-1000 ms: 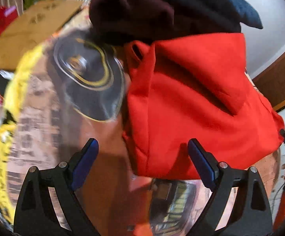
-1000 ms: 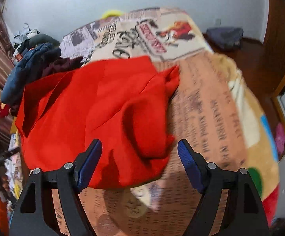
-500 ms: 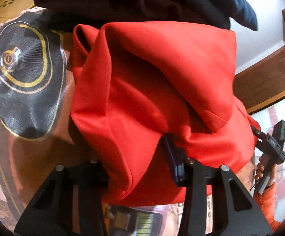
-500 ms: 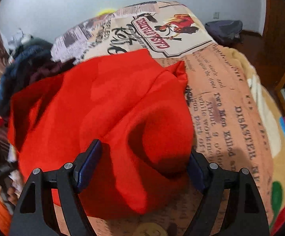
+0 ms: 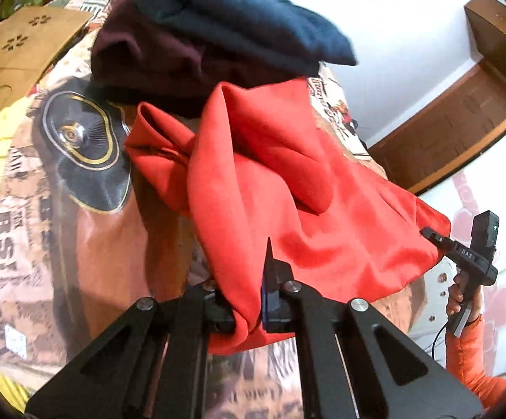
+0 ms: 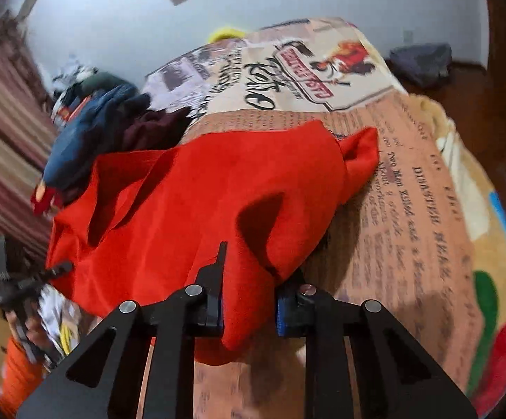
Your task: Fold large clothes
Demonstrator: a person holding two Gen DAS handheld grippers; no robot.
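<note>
The red garment (image 5: 288,209) lies bunched on a bed covered with a printed newspaper-pattern blanket (image 5: 78,251), its near edge lifted off the cover. The left gripper (image 5: 249,300) is clamped on a fold of that red cloth at its near edge, the fabric pinched between the two fingers and spilling out below them. The right gripper (image 6: 249,310) likewise has its fingers closed on a thick wad of the same red garment (image 6: 200,202), with a pointed tail of cloth hanging down between them. In the left wrist view the right gripper (image 5: 438,241) shows from the side at the far right edge of the garment, gripped by a hand in an orange sleeve (image 5: 476,359). In the right wrist view the left gripper (image 6: 26,282) appears blurred at the garment's left edge, just beside the red cloth. Behind the red garment sits a pile of other clothes: a dark maroon garment (image 5: 155,56) with a navy blue garment (image 5: 239,17) on top of it, touching the red cloth's far side. From the right wrist the same navy (image 6: 85,132) and maroon (image 6: 148,129) pieces lie at the left of the bed. A dark bundle (image 6: 420,63) rests on the floor beyond the bed's far corner, well apart from the garment.
</note>
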